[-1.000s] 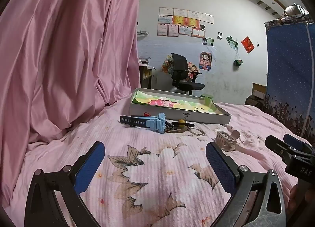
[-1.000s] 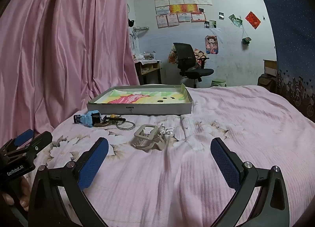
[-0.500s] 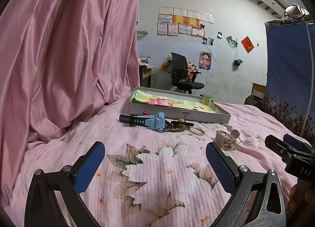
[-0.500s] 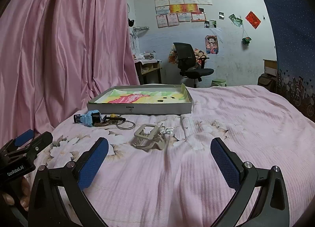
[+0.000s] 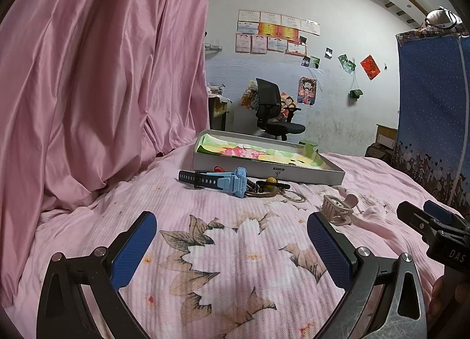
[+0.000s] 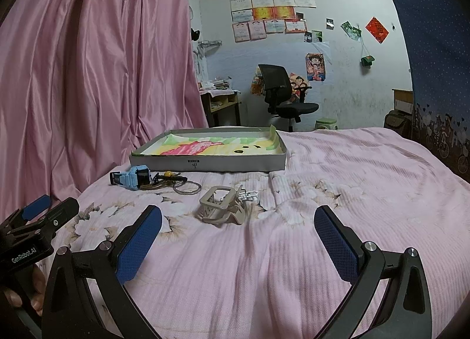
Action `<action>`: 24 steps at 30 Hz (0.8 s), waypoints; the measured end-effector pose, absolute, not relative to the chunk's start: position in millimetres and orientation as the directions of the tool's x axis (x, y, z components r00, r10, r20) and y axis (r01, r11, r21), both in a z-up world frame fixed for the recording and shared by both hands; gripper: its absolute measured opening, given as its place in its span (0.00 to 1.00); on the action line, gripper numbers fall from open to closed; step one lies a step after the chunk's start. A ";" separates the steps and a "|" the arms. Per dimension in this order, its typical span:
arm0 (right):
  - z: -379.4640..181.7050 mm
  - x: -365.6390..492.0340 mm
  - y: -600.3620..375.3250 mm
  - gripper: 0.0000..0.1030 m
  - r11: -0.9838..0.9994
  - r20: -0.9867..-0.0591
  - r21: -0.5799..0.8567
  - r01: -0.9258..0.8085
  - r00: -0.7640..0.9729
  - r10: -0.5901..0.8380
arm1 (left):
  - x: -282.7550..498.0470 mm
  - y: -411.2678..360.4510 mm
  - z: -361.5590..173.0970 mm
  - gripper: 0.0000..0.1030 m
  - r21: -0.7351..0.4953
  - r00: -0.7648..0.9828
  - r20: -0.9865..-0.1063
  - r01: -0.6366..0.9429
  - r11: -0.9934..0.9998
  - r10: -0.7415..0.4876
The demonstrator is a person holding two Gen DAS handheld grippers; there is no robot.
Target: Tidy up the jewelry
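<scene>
Jewelry pieces lie loose on the bed (image 6: 352, 180), on its pink flowered cover, just in front of a shallow grey box (image 6: 205, 162). Box sits far centre; its inside is lined with a bright printed sheet of green, yellow and pink.

Left to right along the near side of the box: a blue watch (image 5: 232, 181) with a dark strap, lying on its side; touching it on the right, a dark cord with a yellow bead (image 5: 271, 181); then a thin metal ring (image 6: 187, 187) flat on the cover. Further right and nearer, a beige hair claw (image 6: 220, 206) lies tipped over. Small white pieces (image 6: 249, 195) lie just behind it; too small to identify.

Left gripper (image 5: 232, 248): fingers spread wide, nothing between them, low over the flower print, near side of the watch. The hair claw shows just beyond its right fingertip.

Right gripper (image 6: 238, 242): fingers spread wide, nothing held, low over the cover with the hair claw ahead, slightly left of centre.

Surroundings: pink curtain (image 5: 88, 89) on the left, office chair (image 6: 282, 98) by the far wall, blue patterned cloth (image 5: 431, 103) on the right.
</scene>
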State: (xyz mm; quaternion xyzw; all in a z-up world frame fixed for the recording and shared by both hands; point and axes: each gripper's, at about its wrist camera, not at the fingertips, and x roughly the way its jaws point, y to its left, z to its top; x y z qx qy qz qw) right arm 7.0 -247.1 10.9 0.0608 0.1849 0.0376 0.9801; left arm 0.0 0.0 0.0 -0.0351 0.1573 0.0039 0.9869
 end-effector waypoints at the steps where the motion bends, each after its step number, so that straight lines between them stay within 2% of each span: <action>1: 11.1 6.9 -247.2 0.99 0.990 -0.358 0.133 -0.051 0.929 0.096 | 0.0 -0.2 -0.2 1.00 -0.068 0.950 -0.311 -0.018 0.998 -0.004; 24: 10.3 7.4 -247.4 0.99 0.990 -0.357 0.134 -0.051 0.929 0.096 | 0.0 -0.3 -0.1 1.00 -0.072 0.950 -0.313 -0.019 0.997 -0.005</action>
